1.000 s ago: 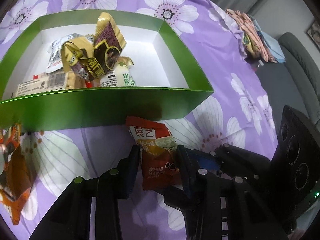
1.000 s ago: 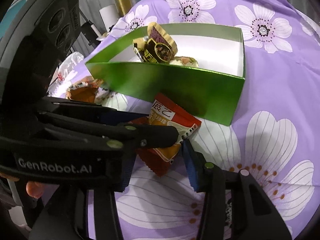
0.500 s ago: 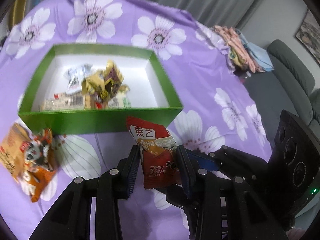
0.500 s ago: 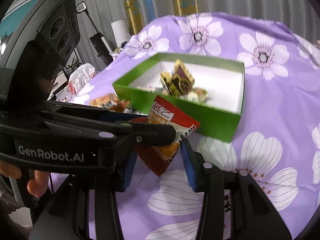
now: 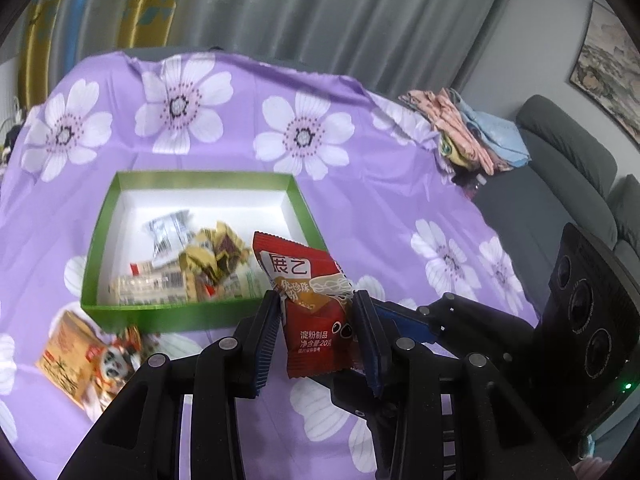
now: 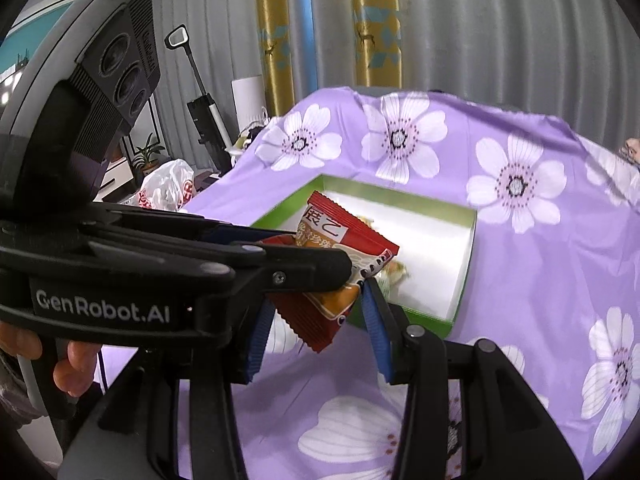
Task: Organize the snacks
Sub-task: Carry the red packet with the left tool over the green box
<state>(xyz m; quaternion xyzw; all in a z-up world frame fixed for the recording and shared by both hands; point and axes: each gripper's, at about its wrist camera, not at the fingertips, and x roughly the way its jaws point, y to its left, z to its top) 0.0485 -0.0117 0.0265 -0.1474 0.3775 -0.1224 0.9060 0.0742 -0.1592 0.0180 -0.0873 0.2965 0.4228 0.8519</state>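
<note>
Nearest the lens, my left tongs (image 5: 316, 297) pinch the red packet (image 5: 310, 276) by its lower half, so it hangs clear of the desk with its top edge leaning over the near right corner of the green box (image 5: 168, 321). In the right wrist view my right tongs (image 6: 316, 300) stand spread on either side of the packet's bottom corner and do not appear to press on it. I judge the step in hand to be the carry into the box. To do it well I would keep the left grip firm, draw the right tongs aside so their pads cannot snag the crinkled film, and bring the packet forward over the near wall before lowering. The best landing spot is the bare white floor at the back and right of the box, away from the heap of wrapped snacks (image 5: 208, 264) crowding the near left part. I should release low, because a light pouch can glance off the rim. Left of the box an orange packet (image 5: 88, 356) lies on the purple flowered cloth (image 5: 360, 184), not yet put away.
</note>
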